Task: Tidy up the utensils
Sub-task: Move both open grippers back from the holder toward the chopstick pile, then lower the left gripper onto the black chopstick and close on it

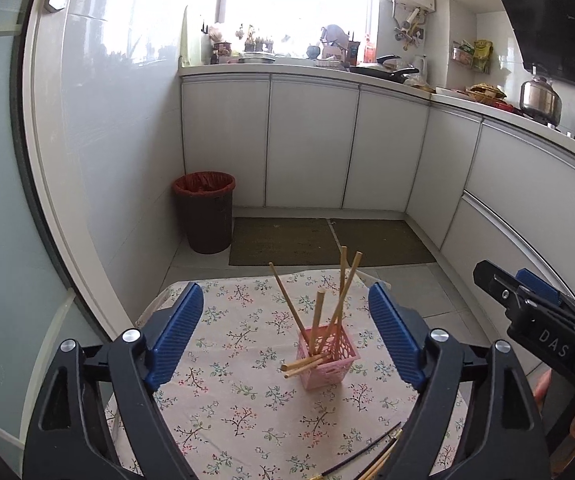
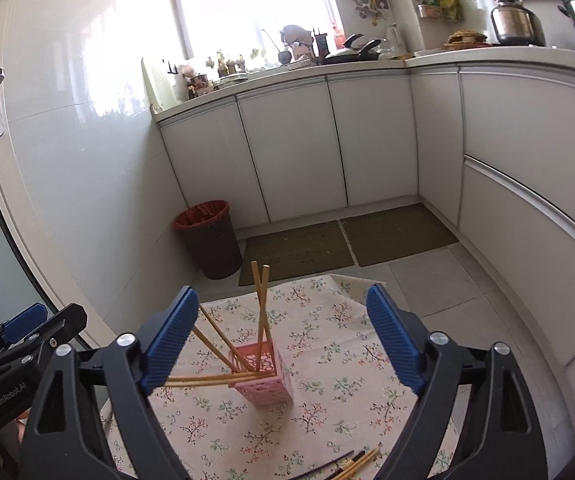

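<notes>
On the small table with the floral-print cloth (image 1: 247, 392), a pink perforated plastic holder (image 1: 327, 362) is standing near the middle, and several pale wooden chopsticks (image 1: 319, 318) are leaning in it, long axes steeply upright and splaying apart toward their tops. Two more are lying nearly level across its rim, ends jutting toward the left gripper's side. Both grippers are hovering just short of the holder: the left gripper (image 1: 285, 332) and the right gripper (image 2: 281, 334) are each standing with blue fingers wide apart, nothing between the pads. Loose dark and pale sticks (image 2: 347, 466) are lying at the near table edge, roughly level and slanting. Judging the step: pick those next, pinch mid-length, tip them upright, and lower them in without nudging the light holder over.
</notes>
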The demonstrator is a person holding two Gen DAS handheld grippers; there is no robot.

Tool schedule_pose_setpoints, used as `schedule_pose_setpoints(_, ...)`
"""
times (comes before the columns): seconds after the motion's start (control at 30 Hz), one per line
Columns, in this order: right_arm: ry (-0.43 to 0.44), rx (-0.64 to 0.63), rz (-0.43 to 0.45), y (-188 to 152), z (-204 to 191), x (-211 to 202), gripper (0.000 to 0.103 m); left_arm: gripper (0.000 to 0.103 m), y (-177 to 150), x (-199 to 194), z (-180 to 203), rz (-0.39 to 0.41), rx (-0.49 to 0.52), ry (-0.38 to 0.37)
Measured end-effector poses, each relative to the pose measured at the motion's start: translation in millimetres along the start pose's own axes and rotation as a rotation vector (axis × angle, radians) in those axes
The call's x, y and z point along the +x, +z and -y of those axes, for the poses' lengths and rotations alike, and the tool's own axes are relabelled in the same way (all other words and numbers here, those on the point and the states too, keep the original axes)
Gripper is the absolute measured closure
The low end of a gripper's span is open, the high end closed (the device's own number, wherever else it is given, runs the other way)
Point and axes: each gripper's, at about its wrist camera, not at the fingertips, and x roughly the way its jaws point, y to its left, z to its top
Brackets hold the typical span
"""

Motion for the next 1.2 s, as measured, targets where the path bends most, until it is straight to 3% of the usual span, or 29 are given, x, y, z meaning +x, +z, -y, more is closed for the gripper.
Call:
schedule_pose_setpoints(0.17, -0.062, 0.04, -0.031, -27, 32, -22, 0.006, 0.008, -16, -7, 32, -0.007, 0.059, -0.033)
schedule_pose_setpoints(0.4, -0.144, 0.103, -0.131, -80, 86, -36, 0.006, 0.007, -40, 5, 71, -0.09, 0.147, -0.099)
schedule_pose_setpoints(0.67, -0.251, 0.215, -0.282, -151, 156, -34, 0.006, 0.007, -75, 35, 111, -0.244, 0.271, -0.172)
schedule_pose_setpoints(0.73, -0.206, 0.3, -0.315, -154, 169, -33, 0.006, 0.007, -84, 40, 118, -0.278, 0.291, -0.187)
schedule_pose_setpoints(0.9, -0.198, 0.419, -0.327, -163, 189, -35, 0.006, 0.007, -110, 65, 137, -0.413, 0.331, -0.257)
schedule_pose_setpoints(1.2, -0.219, 0.448, -0.365, -171, 203, -35, 0.006, 0.007, -159, 133, 154, -0.701, 0.327, -0.304)
